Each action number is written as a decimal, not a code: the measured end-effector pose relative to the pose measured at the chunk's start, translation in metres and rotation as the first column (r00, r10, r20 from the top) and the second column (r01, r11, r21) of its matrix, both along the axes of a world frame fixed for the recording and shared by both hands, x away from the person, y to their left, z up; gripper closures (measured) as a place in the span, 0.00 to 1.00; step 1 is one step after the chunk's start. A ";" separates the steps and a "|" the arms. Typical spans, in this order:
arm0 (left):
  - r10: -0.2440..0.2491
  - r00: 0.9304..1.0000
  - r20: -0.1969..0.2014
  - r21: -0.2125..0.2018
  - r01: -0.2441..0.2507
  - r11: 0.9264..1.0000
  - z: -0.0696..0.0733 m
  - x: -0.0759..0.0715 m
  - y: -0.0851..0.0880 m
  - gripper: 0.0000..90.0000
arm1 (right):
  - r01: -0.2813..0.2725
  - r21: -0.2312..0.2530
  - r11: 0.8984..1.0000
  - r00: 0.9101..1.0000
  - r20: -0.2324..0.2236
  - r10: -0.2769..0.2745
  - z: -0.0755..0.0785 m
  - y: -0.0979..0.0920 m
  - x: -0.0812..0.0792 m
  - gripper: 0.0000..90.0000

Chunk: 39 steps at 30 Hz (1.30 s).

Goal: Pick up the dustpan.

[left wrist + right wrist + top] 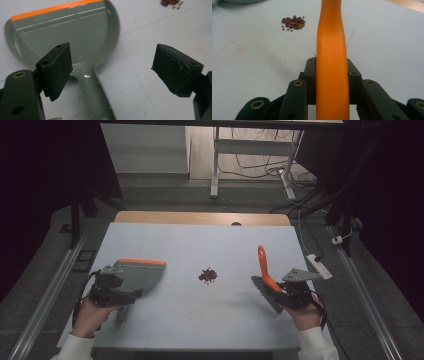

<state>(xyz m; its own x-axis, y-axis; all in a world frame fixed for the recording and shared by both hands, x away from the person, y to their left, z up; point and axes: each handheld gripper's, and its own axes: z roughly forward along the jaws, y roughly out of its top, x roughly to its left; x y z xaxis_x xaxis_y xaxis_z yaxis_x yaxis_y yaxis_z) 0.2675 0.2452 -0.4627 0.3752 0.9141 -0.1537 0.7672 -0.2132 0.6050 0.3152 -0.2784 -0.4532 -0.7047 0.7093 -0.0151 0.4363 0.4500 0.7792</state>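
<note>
A grey dustpan with an orange front lip lies flat on the left of the white tabletop. My left gripper hovers open over its handle. In the left gripper view, the dustpan's handle runs below the wide gap of the left gripper, untouched by either jaw. A small pile of red and green beans sits mid-table. My right gripper is shut on the orange handle of a brush, whose grey bristles point toward the table's front. The handle is clamped in the right gripper.
The beans lie ahead and left of the brush handle, and at the top right of the left gripper view. A strip of wooden table edge runs along the far side. A white power strip rests at the right edge.
</note>
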 end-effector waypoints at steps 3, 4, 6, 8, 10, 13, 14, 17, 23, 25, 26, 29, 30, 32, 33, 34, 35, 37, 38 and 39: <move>0.028 0.999 -0.038 0.019 -0.028 0.999 -0.002 0.001 0.002 0.17 | 0.001 -0.003 1.000 1.000 0.000 -0.001 -0.001 -0.001 0.000 0.78; 0.034 0.998 -0.043 0.029 -0.033 0.999 -0.002 0.002 0.003 0.16 | 0.002 -0.005 1.000 1.000 -0.002 -0.002 -0.001 -0.001 0.001 0.78; 0.041 0.998 -0.055 0.031 -0.040 0.999 -0.003 0.002 0.004 0.15 | 0.000 -0.008 1.000 1.000 -0.002 0.000 -0.001 0.000 0.001 0.78; 0.060 0.996 -0.070 0.033 -0.058 0.998 -0.006 0.003 0.007 0.15 | -0.002 -0.009 1.000 1.000 -0.001 0.002 -0.001 0.000 0.001 0.78; 0.086 0.992 -0.096 0.041 -0.082 0.996 -0.010 0.002 0.011 0.15 | 0.001 -0.008 1.000 1.000 0.001 -0.001 -0.001 -0.001 0.000 0.78; 0.124 0.983 -0.133 0.072 -0.115 0.991 -0.018 -0.001 0.016 0.15 | 0.002 -0.008 1.000 1.000 0.000 -0.002 -0.001 -0.001 -0.001 0.78; 0.128 0.982 -0.140 0.073 -0.119 0.990 -0.019 -0.002 0.017 0.15 | 0.002 -0.008 1.000 1.000 0.000 -0.002 -0.001 -0.001 -0.001 0.78; 0.127 0.978 -0.164 0.063 -0.118 0.991 -0.026 -0.002 0.018 0.15 | 0.004 -0.008 1.000 1.000 -0.002 -0.004 -0.001 -0.001 0.000 0.78; 0.117 0.976 -0.184 0.068 -0.106 0.992 -0.037 0.003 0.011 0.13 | 0.002 -0.013 1.000 1.000 -0.001 -0.002 -0.001 0.000 -0.001 0.78; 0.105 0.975 -0.196 0.071 -0.093 0.993 -0.041 0.005 0.008 0.12 | 0.007 -0.014 1.000 1.000 -0.001 -0.008 -0.002 0.000 0.000 0.78; 0.101 0.974 -0.203 0.073 -0.087 0.993 -0.042 0.006 0.006 0.13 | 0.010 -0.017 1.000 1.000 -0.003 -0.010 -0.002 -0.001 0.000 0.78; 0.098 0.970 -0.223 0.093 -0.079 0.993 -0.048 0.008 0.002 0.14 | 0.011 -0.018 1.000 1.000 -0.005 -0.011 -0.003 -0.001 0.000 0.78; 0.102 0.968 -0.230 0.099 -0.081 0.992 -0.051 0.009 0.001 0.15 | 0.013 -0.017 1.000 1.000 -0.006 -0.013 -0.003 -0.001 0.000 0.78; 0.108 0.967 -0.232 0.096 -0.088 0.991 -0.053 0.011 0.001 0.17 | 0.010 -0.020 1.000 1.000 -0.005 -0.010 -0.003 -0.001 0.000 0.78; 0.117 0.966 -0.229 0.090 -0.099 0.991 -0.054 0.012 0.001 0.18 | 0.010 -0.019 1.000 1.000 -0.006 -0.010 -0.003 -0.001 0.000 0.78; 0.126 0.967 -0.223 0.084 -0.110 0.990 -0.054 0.012 0.001 0.19 | 0.009 -0.020 1.000 1.000 -0.006 -0.009 -0.003 0.000 0.000 0.78; 0.136 0.966 -0.219 0.077 -0.121 0.990 -0.054 0.013 0.002 0.21 | 0.008 -0.022 1.000 1.000 -0.008 -0.008 -0.004 0.000 0.001 0.78; 0.140 0.965 -0.222 0.054 -0.131 0.990 -0.055 0.015 0.004 0.27 | 0.007 -0.025 1.000 1.000 -0.008 -0.007 -0.004 0.001 0.001 0.78; 0.144 0.964 -0.223 0.046 -0.138 0.989 -0.056 0.015 0.004 0.27 | 0.007 -0.025 1.000 1.000 -0.008 -0.007 -0.004 0.001 0.001 0.78; 0.144 0.964 -0.225 0.036 -0.140 0.990 -0.056 0.016 0.005 0.31 | 0.006 -0.027 1.000 1.000 -0.008 -0.006 -0.004 0.001 0.001 0.78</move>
